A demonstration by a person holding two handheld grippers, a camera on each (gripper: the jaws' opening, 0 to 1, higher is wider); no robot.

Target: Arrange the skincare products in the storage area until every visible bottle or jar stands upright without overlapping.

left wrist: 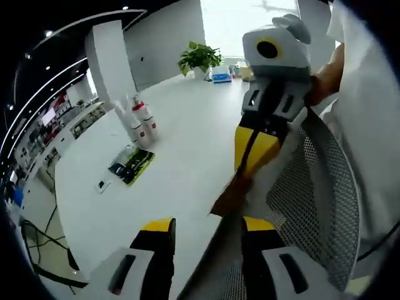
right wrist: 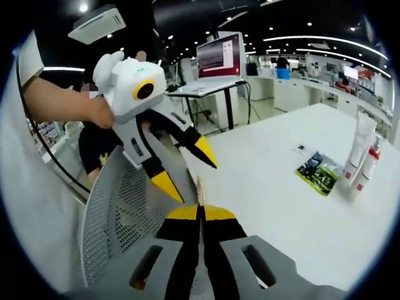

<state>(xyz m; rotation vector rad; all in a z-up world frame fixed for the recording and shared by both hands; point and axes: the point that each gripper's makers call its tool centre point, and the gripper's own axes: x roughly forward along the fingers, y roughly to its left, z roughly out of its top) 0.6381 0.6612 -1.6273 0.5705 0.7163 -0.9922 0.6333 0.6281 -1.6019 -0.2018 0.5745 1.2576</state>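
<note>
White surface [left wrist: 187, 119] carries the upright bottles [left wrist: 142, 122] beside a flat sachet [left wrist: 132, 164], well apart from both grippers: left gripper [left wrist: 206, 228] jaws spread, right gripper [right wrist: 201, 212] jaws pressed together; a hasty reach could topple them

Two bottles [left wrist: 142, 122] upright — packet [left wrist: 131, 164] flat beside.

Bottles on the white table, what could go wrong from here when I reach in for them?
1. The two bottles stand pressed together; gripping one may topple the other.
2. The left gripper and right gripper hang close together over the mesh chair; they may clash or snag.
</note>
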